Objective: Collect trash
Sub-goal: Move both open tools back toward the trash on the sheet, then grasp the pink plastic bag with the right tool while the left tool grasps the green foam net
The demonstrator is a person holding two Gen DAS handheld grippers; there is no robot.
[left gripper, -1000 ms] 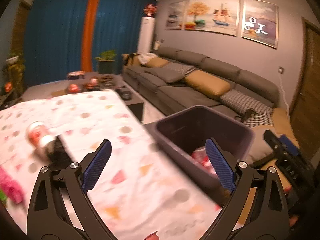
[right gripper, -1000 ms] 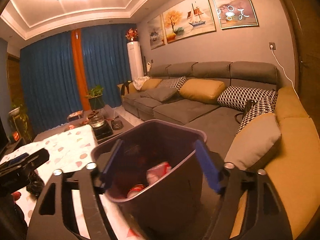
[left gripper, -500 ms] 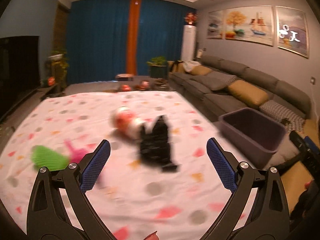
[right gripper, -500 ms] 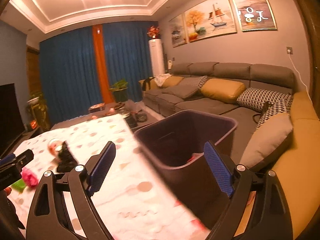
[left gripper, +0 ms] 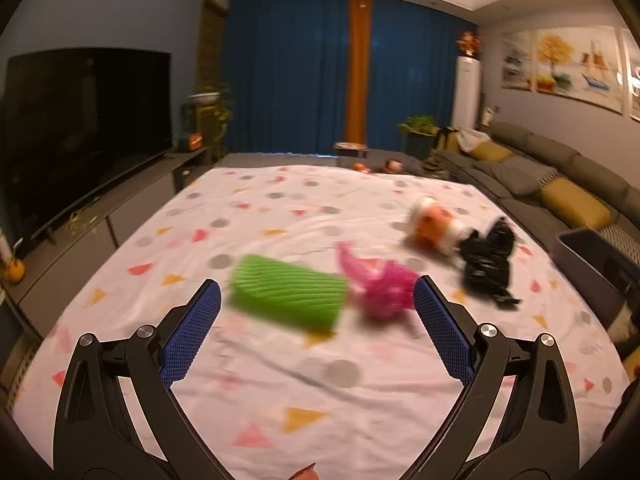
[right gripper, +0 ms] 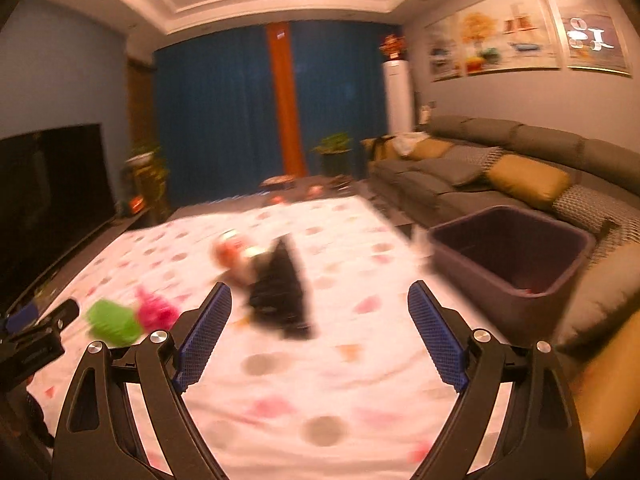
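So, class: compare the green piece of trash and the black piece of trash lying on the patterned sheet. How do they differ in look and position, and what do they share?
The green piece is bright with a ribbed surface; the black piece is dark and crumpled. The green piece is a tidy block shape; the black piece is irregular. The green piece lies beside the pink trash; the black piece lies against the orange-and-white can, nearer the bin. Both rest on the sheet, ungripped.

Four pieces of trash are lying on the cloth [left gripper: 320, 380]: a ribbed piece [left gripper: 286, 298] at the left, a crumpled wrapper [left gripper: 380, 284] just right of it, then a can [left gripper: 434, 226] and a bag [left gripper: 488, 262] farther right, close together. A bin [right gripper: 512, 252] is standing off the cloth's right edge, before the sofa [right gripper: 500, 168]. A television [left gripper: 80, 132] is standing at the left.
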